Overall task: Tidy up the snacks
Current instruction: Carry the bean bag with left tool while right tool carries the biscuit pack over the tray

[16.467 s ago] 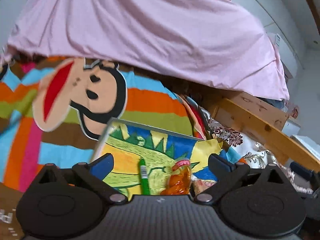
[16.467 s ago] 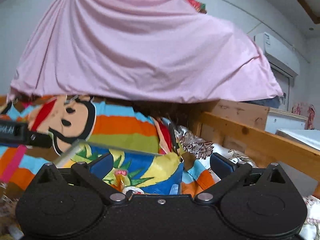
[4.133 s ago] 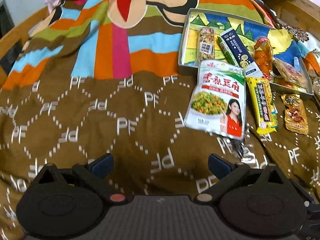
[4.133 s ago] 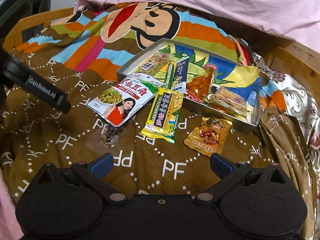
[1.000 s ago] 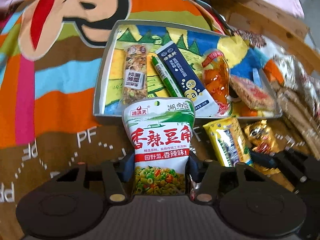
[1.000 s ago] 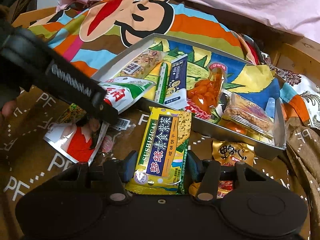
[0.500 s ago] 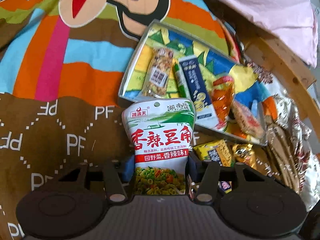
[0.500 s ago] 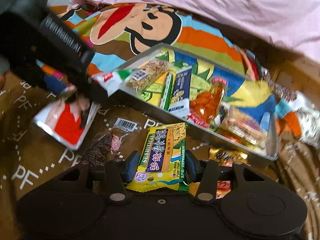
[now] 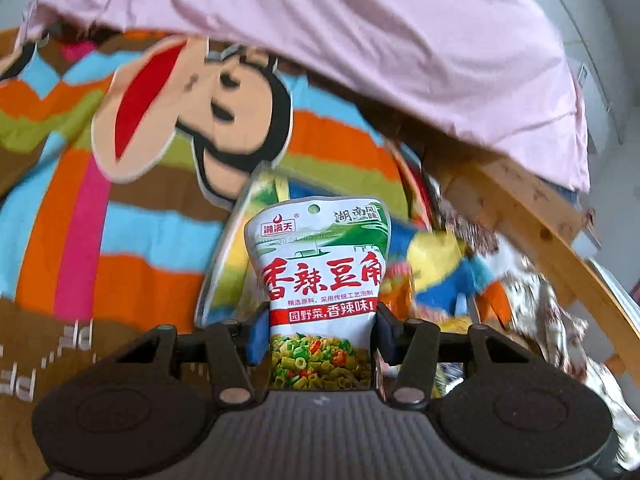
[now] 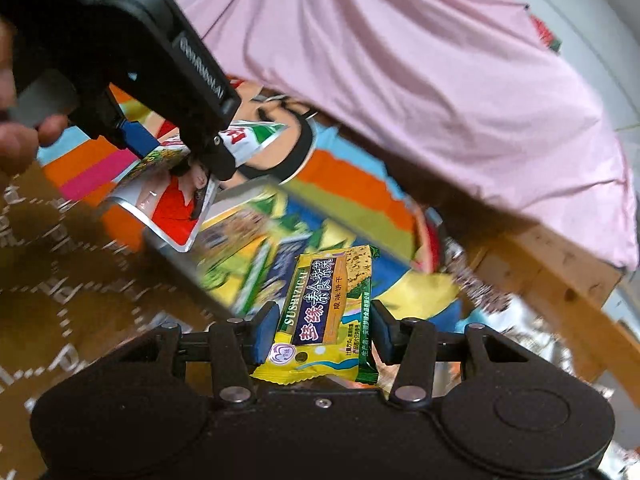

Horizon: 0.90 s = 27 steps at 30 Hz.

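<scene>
White-and-green foil bean-snack pouch (image 9: 320, 280): between the pads of the left gripper (image 9: 318, 334), in front of the shallow metal tray (image 9: 224, 256). Yellow plastic cracker packet (image 10: 326, 312): between the pads of the right gripper (image 10: 320, 332), right of the pouch. Tray: on the striped cartoon-monkey blanket (image 9: 100, 200), before the draped pink sheet (image 9: 360, 40).

Both fisheye views are brightly and evenly lit with soft, diffuse light and saturated colour. Straight lines bow toward the dark rounded corners. Motion blur smears the striped blanket (image 9: 120, 216) and the tray (image 10: 256, 240), while each held snack packet stays sharp. Mild glare glints on the white pouch (image 10: 168, 208).
</scene>
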{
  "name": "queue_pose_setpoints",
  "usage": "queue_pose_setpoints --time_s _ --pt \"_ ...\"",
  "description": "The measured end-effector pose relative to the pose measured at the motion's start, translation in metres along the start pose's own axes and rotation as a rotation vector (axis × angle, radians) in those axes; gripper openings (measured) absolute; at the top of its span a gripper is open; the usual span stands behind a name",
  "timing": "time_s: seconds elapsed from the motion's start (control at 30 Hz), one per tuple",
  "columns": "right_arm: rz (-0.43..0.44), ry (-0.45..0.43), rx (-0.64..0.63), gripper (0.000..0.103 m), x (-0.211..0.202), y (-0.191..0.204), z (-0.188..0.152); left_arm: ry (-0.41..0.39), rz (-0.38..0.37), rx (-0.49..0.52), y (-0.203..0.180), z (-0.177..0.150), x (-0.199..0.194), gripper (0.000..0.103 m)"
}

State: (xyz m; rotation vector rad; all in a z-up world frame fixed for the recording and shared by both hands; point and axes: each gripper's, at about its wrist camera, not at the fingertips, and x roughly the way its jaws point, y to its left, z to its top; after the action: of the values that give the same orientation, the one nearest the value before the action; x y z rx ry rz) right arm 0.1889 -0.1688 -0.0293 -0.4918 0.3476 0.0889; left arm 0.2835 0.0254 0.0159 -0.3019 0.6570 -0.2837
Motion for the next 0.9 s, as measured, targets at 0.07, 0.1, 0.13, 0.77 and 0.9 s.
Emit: queue_pose_setpoints --time_s 0.07,0.1,0.13,0.77,0.9 --pt "-0.026 -0.018 0.014 0.050 0.005 -0.009 0.004 -0.054 0.015 0.021 -0.007 0.005 0.006 0.056" --pt "-0.035 -0.023 0.021 0.050 0.008 -0.012 0.006 -0.075 0.017 0.030 -0.010 0.007 0.009 0.056" --pt "-0.044 -0.026 0.028 0.050 0.011 -0.017 0.008 -0.100 0.014 0.036 -0.013 0.009 0.012 0.056" --pt "-0.077 0.113 0.276 0.050 0.110 -0.093 0.003 -0.065 -0.055 0.018 -0.033 0.017 0.116 0.056" --pt "-0.081 0.143 0.297 0.050 0.119 -0.095 -0.003 -0.036 -0.054 0.009 -0.034 0.019 0.134 0.056"
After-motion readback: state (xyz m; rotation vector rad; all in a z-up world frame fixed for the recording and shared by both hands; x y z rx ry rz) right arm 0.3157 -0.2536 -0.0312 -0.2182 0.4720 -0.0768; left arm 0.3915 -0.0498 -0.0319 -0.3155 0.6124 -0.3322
